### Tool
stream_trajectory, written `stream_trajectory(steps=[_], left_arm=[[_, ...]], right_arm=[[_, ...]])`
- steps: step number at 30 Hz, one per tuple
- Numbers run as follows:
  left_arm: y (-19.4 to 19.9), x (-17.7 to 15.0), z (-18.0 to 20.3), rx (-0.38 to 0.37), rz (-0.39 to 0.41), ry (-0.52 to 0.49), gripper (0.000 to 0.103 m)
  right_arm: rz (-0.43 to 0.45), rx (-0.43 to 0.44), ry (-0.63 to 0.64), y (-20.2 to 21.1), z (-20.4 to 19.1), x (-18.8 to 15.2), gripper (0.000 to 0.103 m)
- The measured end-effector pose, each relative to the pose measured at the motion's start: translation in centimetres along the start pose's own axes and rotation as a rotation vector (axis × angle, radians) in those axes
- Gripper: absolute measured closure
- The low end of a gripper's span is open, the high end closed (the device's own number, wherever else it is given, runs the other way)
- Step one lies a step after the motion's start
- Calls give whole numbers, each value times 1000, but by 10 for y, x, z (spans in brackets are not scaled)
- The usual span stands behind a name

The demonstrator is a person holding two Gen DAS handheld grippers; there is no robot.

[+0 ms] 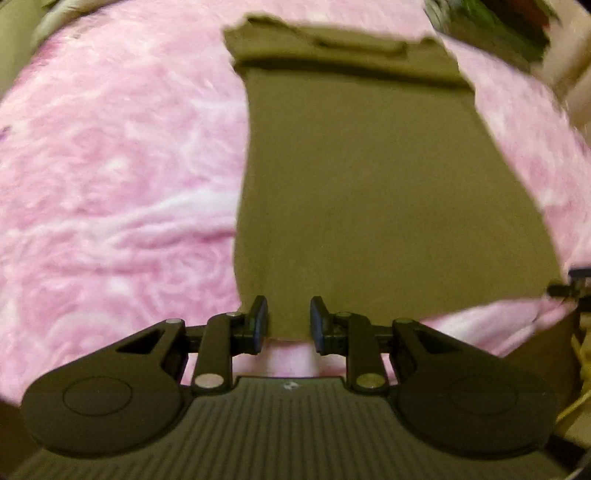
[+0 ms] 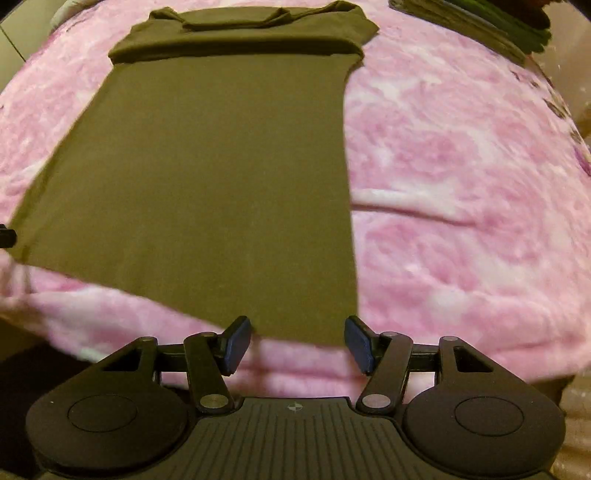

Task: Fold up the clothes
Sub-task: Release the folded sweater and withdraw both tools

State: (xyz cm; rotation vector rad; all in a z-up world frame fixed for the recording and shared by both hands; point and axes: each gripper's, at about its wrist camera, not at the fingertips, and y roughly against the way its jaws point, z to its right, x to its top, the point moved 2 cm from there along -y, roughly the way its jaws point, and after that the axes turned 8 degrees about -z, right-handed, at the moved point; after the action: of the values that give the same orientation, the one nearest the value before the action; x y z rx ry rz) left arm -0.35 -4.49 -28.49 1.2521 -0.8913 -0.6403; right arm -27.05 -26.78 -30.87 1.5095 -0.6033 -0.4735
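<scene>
- Nearest my left lens, the left gripper (image 1: 289,323) hangs over the near hem of the olive shirt (image 1: 369,177). Its jaws stand a little apart with nothing pinched; the cloth lies beneath them, not between the pads.
- On the other lens, the right gripper (image 2: 297,343) sits over the same hem's other corner, jaws wide apart and empty.
- I have one tool at each near corner because, as I judge it, the next fold takes the hem up toward the collar, and two corner grips keep that edge straight.
- The shirt lies flat on the pink blanket (image 2: 461,184), already narrowed to a long strip with the sleeves tucked under at the far end.
- A dark stack (image 2: 480,26) sits beyond the blanket's far right; too blurred for me to name.
</scene>
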Motion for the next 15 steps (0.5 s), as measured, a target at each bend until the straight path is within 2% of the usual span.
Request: stream_trajectory(steps=[3, 4, 5, 6, 10, 15], left_arm=[[50, 10, 7, -14, 46, 51, 82], [65, 13, 10, -10, 62, 55, 78], [79, 16, 13, -4, 78, 58, 71], [94, 20, 17, 2, 94, 60, 69], [135, 23, 24, 16, 120, 51, 67], [159, 19, 26, 47, 126, -7, 62]], right_arm=[[36, 72, -42, 49, -1, 7, 42], [58, 86, -50, 65, -3, 9, 32], [81, 100, -59, 82, -6, 11, 17], [103, 115, -67, 99, -8, 13, 15], [174, 108, -33, 147, -27, 14, 15], [193, 68, -40, 167, -55, 11, 15]])
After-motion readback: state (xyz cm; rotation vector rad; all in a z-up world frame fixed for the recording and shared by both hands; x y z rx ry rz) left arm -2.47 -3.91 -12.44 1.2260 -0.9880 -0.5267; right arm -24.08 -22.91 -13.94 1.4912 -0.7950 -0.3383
